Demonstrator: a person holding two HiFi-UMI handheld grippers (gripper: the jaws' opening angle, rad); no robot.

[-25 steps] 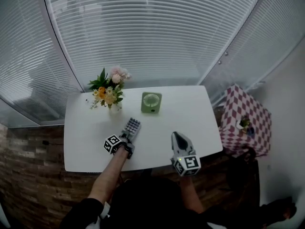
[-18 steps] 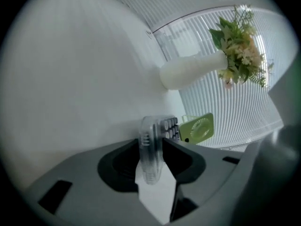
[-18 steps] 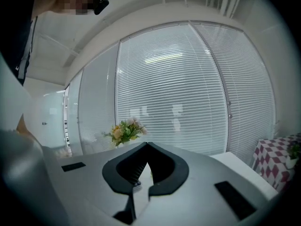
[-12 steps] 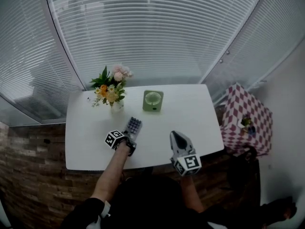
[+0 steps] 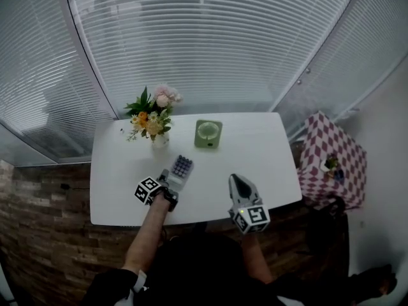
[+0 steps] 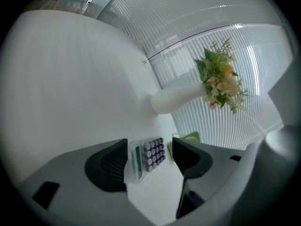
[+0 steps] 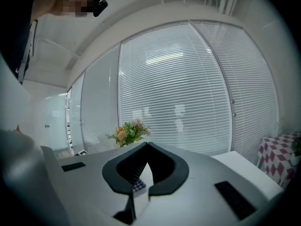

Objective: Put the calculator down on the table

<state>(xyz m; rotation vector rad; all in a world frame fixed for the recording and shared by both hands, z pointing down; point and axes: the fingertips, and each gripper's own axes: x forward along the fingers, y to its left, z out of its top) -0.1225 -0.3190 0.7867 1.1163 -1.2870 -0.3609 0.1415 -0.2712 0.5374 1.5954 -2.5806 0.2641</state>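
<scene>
The calculator [image 5: 181, 168], pale with dark keys, lies flat on the white table [image 5: 255, 155], left of the middle. My left gripper [image 5: 168, 181] hovers just behind its near end, tilted downward. In the left gripper view the jaws of the left gripper [image 6: 149, 146] stand wide apart, with the calculator [image 6: 147, 157] lying between and beyond them; neither pad presses on it. My right gripper [image 5: 235, 181] hangs over the table's front right part, jaws together and empty. The right gripper view shows the right gripper [image 7: 146, 146] with its tips meeting, and a bit of the calculator [image 7: 138, 186] below.
A white vase of flowers [image 5: 155, 123] stands at the back left, close to the calculator. A green square gadget [image 5: 208, 134] sits at the back middle. A checkered side table [image 5: 331, 161] stands to the right. Window blinds [image 5: 204, 43] close off the far side.
My left gripper has opened and let go of the calculator, which now rests on the table. It has drawn back and lifted a little. The right gripper has stayed still.
</scene>
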